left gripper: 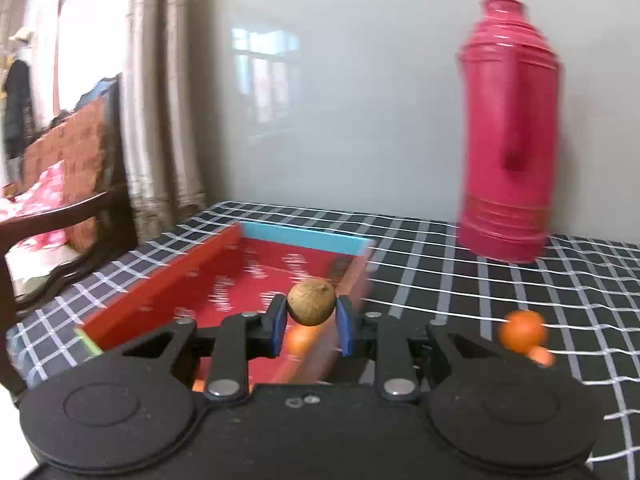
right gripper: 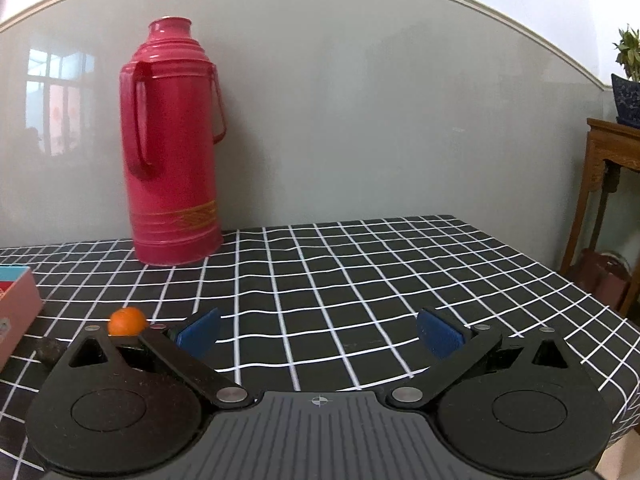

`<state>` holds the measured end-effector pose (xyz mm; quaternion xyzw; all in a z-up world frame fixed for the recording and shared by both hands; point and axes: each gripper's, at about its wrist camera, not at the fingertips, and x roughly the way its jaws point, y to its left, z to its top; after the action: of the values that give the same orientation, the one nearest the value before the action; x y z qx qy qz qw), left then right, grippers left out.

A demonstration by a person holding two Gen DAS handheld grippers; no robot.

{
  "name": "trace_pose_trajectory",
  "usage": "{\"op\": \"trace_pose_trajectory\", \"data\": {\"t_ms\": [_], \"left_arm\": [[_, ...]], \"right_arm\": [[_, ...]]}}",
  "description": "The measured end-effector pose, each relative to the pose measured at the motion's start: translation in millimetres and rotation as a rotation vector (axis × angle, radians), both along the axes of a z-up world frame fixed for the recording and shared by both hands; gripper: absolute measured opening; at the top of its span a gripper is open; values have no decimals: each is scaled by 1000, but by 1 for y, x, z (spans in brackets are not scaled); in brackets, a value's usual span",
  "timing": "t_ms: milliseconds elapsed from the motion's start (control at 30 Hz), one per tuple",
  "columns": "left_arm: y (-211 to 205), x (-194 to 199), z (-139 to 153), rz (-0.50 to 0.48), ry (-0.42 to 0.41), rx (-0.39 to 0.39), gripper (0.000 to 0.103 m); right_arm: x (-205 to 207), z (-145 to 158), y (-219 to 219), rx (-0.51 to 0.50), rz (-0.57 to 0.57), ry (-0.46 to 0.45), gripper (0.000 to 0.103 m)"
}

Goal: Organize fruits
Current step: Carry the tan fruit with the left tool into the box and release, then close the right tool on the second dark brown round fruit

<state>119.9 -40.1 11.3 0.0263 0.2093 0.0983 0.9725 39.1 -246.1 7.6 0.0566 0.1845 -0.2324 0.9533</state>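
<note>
1. We've got the left gripper (left gripper: 311, 322) clamped on a small brown round fruit (left gripper: 311, 303), blue pads (left gripper: 279, 326) pressing it from both sides, jaws nearly closed.
2. That fruit sits up off the cloth, held over the near right part of the red box (left gripper: 168, 280). Left-wrist view is blurred.
3. Red box is open-topped w/ a light blue far wall, printed red floor, standing on the black-and-white checked tablecloth (left gripper: 460, 264).
4. Something orange (left gripper: 301, 340) shows low between the pads, under the brown fruit; too blurred to tell what it is or whether it's in the box.
5. On the cloth to the right of the box we see an orange fruit (left gripper: 522, 332), a smaller orange bit just beside it, smeared.
6. Red thermos (left gripper: 508, 132) stands upright at the back, against the grey wall, well apart from the box.
7. Right gripper (right gripper: 318, 334) is wide open, nothing btwn its blue pads (right gripper: 440, 336), hovering low over bare checked cloth.
8. From the right-wrist view the same orange fruit lies near the left finger, beside the box corner (right gripper: 18, 304).
9. A wooden chair (left gripper: 76, 184) stands left of the table, a wooden stand w/ potted plant (right gripper: 628, 80) off to the right.
</note>
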Motion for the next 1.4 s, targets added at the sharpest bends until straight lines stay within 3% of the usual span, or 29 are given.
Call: {"op": "trace_pose_trajectory", "data": {"t_ms": [167,400,500,600,700,800,1100,1400], "left_arm": [[35,10,2,81,41,-10,17],[62,19,-6,96,144,-44,19],[70,20,-8,75,189,-69,33],[79,15,-5,73,190,-95,66],[88,6,3,70,138,-90,71],[99,-3,11,85,90,-75,84],[142,-14,23,187,21,-13,93],[193,-12,25,289,40,-65,93]], "right_arm": [[4,1,14,8,46,-8,103],[15,1,41,11,138,-7,103],[21,0,55,3,180,-1,103],[28,-2,68,5,231,9,103],[35,-6,80,13,273,22,103],[44,-11,91,38,317,36,103],[77,-26,128,107,424,111,103],[113,-41,146,148,422,156,103]]}}
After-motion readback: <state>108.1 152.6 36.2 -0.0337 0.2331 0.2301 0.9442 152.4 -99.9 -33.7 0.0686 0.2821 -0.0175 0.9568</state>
